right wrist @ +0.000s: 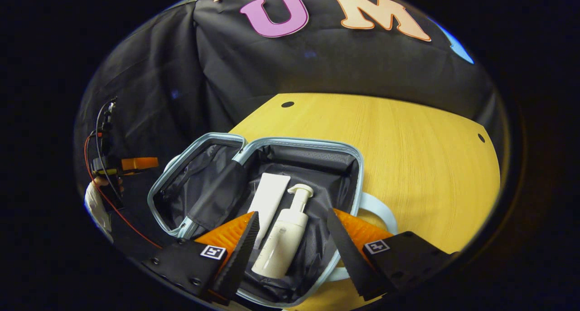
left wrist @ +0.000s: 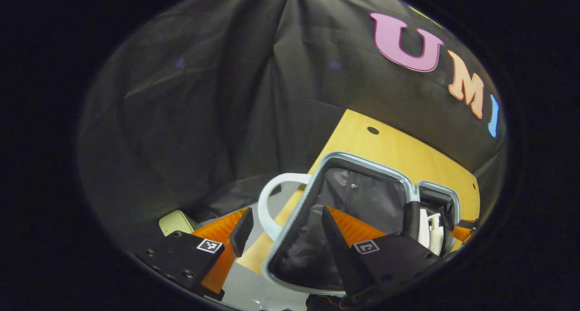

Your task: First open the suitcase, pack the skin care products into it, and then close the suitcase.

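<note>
Pump bottle (right wrist: 282,238) lies between right gripper (right wrist: 292,245) fingers, untouched

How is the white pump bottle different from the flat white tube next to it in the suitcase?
The white plastic pump bottle is round and fat with a pump spout on top; the flat white tube is thin, with a squared-off end and no pump. The pump bottle looks bulkier than the tube and lies nearer the right gripper. Both are white and lie side by side on the dark lining of the open pale blue suitcase.
</note>
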Demonstrator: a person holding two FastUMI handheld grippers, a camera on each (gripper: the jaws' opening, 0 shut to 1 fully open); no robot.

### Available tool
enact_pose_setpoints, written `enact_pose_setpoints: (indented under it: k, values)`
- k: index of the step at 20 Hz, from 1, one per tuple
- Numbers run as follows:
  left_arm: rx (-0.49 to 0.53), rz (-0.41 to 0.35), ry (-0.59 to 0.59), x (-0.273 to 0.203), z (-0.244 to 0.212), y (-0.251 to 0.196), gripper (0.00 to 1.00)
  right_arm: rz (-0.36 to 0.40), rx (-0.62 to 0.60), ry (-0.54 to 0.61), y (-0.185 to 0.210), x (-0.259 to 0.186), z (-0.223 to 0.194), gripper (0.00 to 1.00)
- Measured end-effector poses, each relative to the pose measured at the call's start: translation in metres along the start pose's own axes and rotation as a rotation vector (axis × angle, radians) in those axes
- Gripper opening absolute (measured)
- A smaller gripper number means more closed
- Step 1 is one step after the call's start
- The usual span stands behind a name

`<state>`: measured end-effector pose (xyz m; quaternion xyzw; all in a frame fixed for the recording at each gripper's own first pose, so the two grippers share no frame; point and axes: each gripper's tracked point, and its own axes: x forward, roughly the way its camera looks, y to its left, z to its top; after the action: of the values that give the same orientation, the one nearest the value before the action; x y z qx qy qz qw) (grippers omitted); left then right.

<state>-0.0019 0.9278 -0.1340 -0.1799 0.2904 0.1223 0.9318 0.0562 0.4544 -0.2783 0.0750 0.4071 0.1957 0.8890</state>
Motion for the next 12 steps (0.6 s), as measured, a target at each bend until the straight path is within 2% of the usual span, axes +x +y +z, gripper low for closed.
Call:
enact_pose_setpoints:
  k: [10, 11, 12]
  values:
    - [-0.028, 0.063, 0.155, 0.08, -0.022, 0.046, 0.89, -0.097, 0.046, -0.108, -0.035, -0.034, 0.034, 0.95]
    - [-0.029, 0.061, 0.163, 0.087, -0.024, 0.049, 0.93, -0.109, 0.049, -0.114, -0.039, -0.036, 0.035, 0.94]
    - [-0.035, 0.053, 0.178, 0.092, -0.025, 0.049, 0.89, -0.12, 0.052, -0.12, -0.042, -0.038, 0.037, 0.94]
